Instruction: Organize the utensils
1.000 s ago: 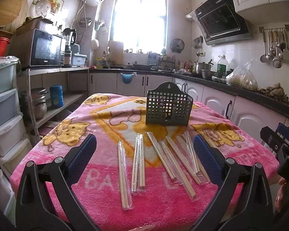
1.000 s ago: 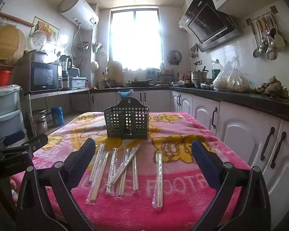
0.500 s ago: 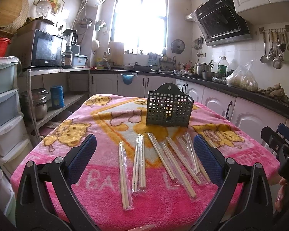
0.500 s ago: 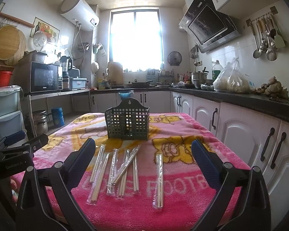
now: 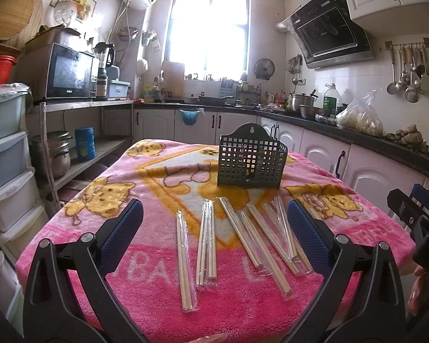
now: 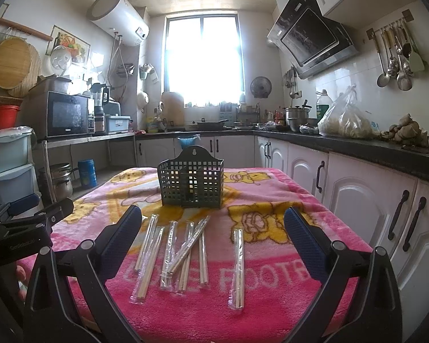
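Both of your grippers are spread wide and hold nothing: the left gripper [image 5: 214, 228] frames the wrapped chopsticks in the lower middle of its view, and the right gripper [image 6: 213, 237] does the same from the other side. The chopstick packets [image 5: 251, 237] lie flat on the pink blanket [image 5: 146, 257] that covers the surface, in the lower centre of both frames. The dark slotted utensil holder [image 5: 250, 157] stands upright beyond them, at mid frame, apart from every packet.

Your first risk is the wrapping. Each pair sits in a clear, slick sleeve, so a pinch across the film alone will probably let the sticks slide out or swing down. Close across the sticks themselves, near their middle.

The blanket is deep pile. If you come in too low, the fingertips are likely to snag the fleece and drag it, which would shift the packets and could tip the holder.

In the right wrist view, two packets [image 6: 186, 245] cross one another at centre frame. Take the lower one and you will likely flick the upper one aside. The lone packet [image 6: 238, 263] to the right of centre is the cleaner first pick.

The holder looks light and open-gridded. A stick end that catches a grid hole or the rim may push it over instead of dropping in.

Your two grippers sit close at the frame edges; mind a collision if both reach in together.
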Demonstrator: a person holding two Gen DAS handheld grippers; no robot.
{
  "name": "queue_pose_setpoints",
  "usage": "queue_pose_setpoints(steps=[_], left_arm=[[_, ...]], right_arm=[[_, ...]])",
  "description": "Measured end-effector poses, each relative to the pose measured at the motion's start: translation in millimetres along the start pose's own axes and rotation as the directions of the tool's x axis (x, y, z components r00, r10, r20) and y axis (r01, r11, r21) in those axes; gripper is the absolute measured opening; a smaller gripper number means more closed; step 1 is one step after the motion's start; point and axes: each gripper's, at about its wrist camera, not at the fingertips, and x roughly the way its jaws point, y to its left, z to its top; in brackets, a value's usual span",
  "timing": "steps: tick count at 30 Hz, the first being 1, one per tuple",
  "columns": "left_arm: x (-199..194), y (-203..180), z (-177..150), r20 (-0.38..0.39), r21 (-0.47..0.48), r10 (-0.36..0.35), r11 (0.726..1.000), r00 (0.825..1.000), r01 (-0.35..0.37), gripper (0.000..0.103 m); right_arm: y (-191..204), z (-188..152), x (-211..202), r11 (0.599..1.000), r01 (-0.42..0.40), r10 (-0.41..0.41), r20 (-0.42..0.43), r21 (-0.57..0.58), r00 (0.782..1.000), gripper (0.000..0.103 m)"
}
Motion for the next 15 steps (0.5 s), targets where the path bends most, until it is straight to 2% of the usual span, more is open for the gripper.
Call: queue_pose_setpoints(steps=[8, 15], left_arm=[[-1, 3, 2, -0.005, -0.002, -0.001, 1.0, 1.0, 0.001, 0.092], [10, 20, 0, -0.056, -0.036, 0.029, 0.999, 0.998, -0.031, 0.092]], right_arm=[[3, 0, 1, 1.0, -0.008, 0.008, -0.008, -0.003, 1.0, 0.097], [12, 0, 17, 0.998, -0.051, 0.05, -0.042, -0.023, 0.998, 0.097]])
